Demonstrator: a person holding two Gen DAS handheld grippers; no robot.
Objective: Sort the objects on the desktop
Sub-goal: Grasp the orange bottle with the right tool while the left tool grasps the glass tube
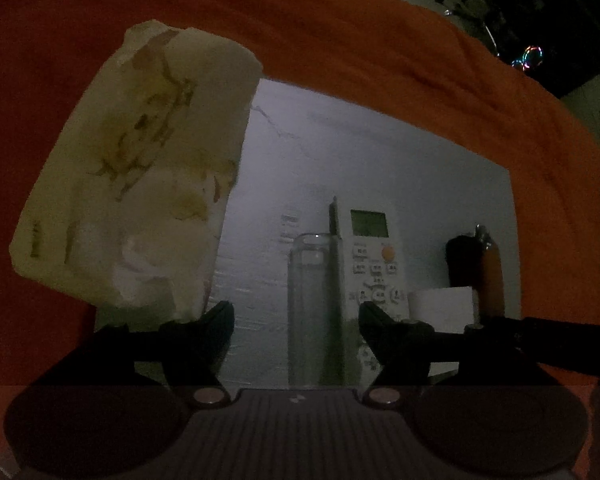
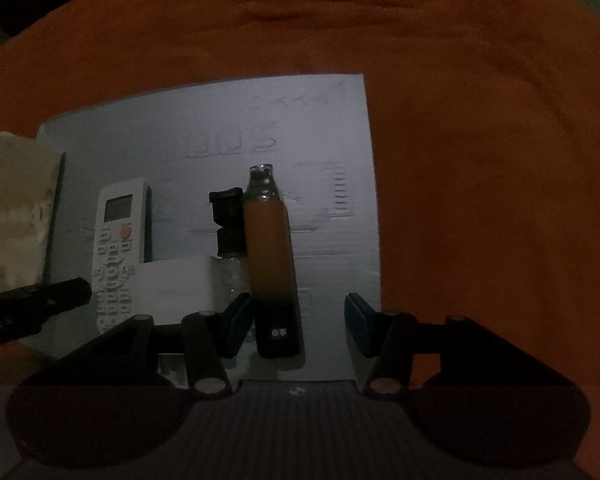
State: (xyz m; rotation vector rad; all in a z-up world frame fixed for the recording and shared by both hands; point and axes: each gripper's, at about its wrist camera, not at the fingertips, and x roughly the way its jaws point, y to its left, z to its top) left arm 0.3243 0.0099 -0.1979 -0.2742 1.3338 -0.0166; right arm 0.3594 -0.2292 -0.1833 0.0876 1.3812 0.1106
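Cloth [image 2: 480,140], orange, covers the desk, and on it lies a pale board [image 2: 204,128] with the things to sort. Biggest is a cream packet [image 1: 140,168] at the board's left edge; then a white remote [image 2: 116,240], a white box [image 2: 172,284] just beside it, an orange bottle [image 2: 270,248] lying flat against a black clip [image 2: 228,220], and a clear tube [image 1: 312,308] with a dark pen [image 1: 334,260] along it.

The right gripper [image 2: 298,324] is spread wide with nothing held, the bottle's dark base lying between its fingers. To take it well, I'd centre the jaws on the body above the base and close square across it, so it cannot roll toward the clip.

The left gripper [image 1: 296,328] also gapes empty, the tube lying between its fingers.

The light is very dim. Printing on the board and the remote's keys cannot be read. The box hides the remote's lower corner, and the packet runs off the right view's edge.
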